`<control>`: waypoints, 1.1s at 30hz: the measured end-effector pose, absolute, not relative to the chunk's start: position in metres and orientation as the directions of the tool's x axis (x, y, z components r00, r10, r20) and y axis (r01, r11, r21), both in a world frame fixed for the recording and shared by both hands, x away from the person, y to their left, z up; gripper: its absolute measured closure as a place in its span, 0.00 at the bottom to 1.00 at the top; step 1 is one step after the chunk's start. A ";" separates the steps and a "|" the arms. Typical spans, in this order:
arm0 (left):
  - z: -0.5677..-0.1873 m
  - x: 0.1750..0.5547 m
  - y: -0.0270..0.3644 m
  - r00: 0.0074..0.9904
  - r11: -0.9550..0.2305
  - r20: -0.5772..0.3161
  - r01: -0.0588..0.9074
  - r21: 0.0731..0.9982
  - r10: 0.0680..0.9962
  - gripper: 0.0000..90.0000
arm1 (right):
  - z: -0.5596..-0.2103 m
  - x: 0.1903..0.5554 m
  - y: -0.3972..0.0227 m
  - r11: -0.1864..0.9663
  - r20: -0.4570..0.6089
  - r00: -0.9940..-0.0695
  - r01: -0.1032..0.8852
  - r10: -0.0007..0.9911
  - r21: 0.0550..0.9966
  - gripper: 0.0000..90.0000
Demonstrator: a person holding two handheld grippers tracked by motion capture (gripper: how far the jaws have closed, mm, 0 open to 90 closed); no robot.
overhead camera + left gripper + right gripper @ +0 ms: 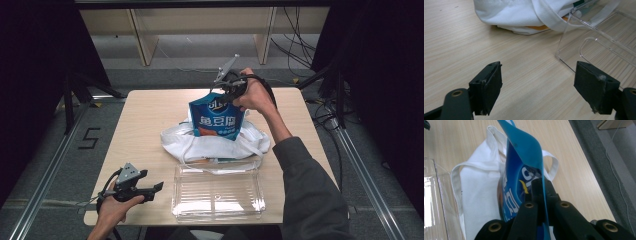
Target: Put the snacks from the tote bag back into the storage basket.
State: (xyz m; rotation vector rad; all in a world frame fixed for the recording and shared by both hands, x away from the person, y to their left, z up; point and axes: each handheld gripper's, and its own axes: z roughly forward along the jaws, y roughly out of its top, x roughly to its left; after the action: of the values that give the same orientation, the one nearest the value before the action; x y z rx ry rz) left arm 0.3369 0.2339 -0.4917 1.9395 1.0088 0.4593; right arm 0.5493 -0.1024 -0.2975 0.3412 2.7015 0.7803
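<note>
At the lower left, the left gripper (159, 187) rests idle, jaws apart, beside the clear tray (218, 212). Past it, mid-frame, the right gripper (231, 86) pinches the blue snack bag (216, 120) by its top edge, seemingly lifting it from the white tote (215, 145).

One blue snack bag (216, 116), one white cloth bag (215, 145), one clear tray (218, 194)

A glossy blue plastic snack bag (216, 118) with white lettering and an orange lower band stands upright, pinched at its flat top seam, its base resting on the crumpled white cloth tote bag (215, 144) mid-counter.
</note>
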 end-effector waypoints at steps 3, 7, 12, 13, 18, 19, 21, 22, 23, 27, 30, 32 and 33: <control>-0.492 0.336 0.234 0.593 -0.277 -0.078 0.483 0.831 0.801 0.25 | -0.296 0.548 -0.101 0.826 -0.236 -0.925 0.128 0.299 0.549 1.00; -0.492 0.336 0.234 0.598 -0.285 -0.067 0.474 0.833 0.799 0.25 | -0.290 0.545 -0.099 0.829 -0.243 -0.926 0.117 0.291 0.547 1.00; -0.492 0.337 0.235 0.597 -0.276 -0.074 0.473 0.837 0.799 0.25 | -0.270 0.536 -0.100 0.817 -0.258 -0.918 0.107 0.300 0.567 1.00; -0.492 0.337 0.236 0.600 -0.286 -0.064 0.469 0.835 0.797 0.25 | -0.266 0.536 -0.100 0.816 -0.267 -0.920 0.090 0.288 0.571 1.00; -0.492 0.337 0.236 0.592 -0.283 -0.063 0.474 0.834 0.804 0.25 | -0.242 0.527 -0.099 0.810 -0.294 -0.909 0.075 0.295 0.581 1.00; -0.492 0.336 0.236 0.589 -0.281 -0.066 0.477 0.833 0.806 0.25 | -0.237 0.525 -0.098 0.814 -0.301 -0.907 0.073 0.295 0.576 1.00; -0.492 0.336 0.237 0.590 -0.278 -0.068 0.476 0.834 0.805 0.25 | -0.226 0.521 -0.096 0.820 -0.327 -0.898 0.062 0.295 0.569 1.00; -0.491 0.337 0.236 0.586 -0.269 -0.074 0.476 0.837 0.807 0.25 | -0.216 0.519 -0.097 0.826 -0.345 -0.891 0.057 0.296 0.561 1.00; -0.492 0.337 0.237 0.591 -0.276 -0.069 0.472 0.837 0.803 0.25 | -0.216 0.519 -0.097 0.826 -0.345 -0.891 0.057 0.296 0.561 1.00; -0.492 0.336 0.237 0.587 -0.273 -0.076 0.482 0.833 0.806 0.25 | -0.201 0.513 -0.098 0.826 -0.362 -0.889 0.032 0.281 0.563 1.00; -0.492 0.335 0.237 0.584 -0.274 -0.071 0.481 0.832 0.809 0.25 | -0.192 0.507 -0.100 0.820 -0.371 -0.885 0.020 0.280 0.573 1.00; -0.492 0.336 0.237 0.582 -0.263 -0.081 0.481 0.836 0.810 0.25 | -0.188 0.501 -0.101 0.820 -0.374 -0.885 0.015 0.276 0.572 1.00; -0.492 0.336 0.237 0.586 -0.274 -0.070 0.477 0.835 0.807 0.25 | -0.186 0.497 -0.101 0.822 -0.377 -0.886 0.008 0.270 0.569 1.00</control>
State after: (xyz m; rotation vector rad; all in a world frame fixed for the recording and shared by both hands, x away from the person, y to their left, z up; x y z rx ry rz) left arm 0.3362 0.2374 -0.4915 1.9278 1.0294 0.4687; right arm 0.4974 -0.1009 -0.1855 0.2066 2.5556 0.7955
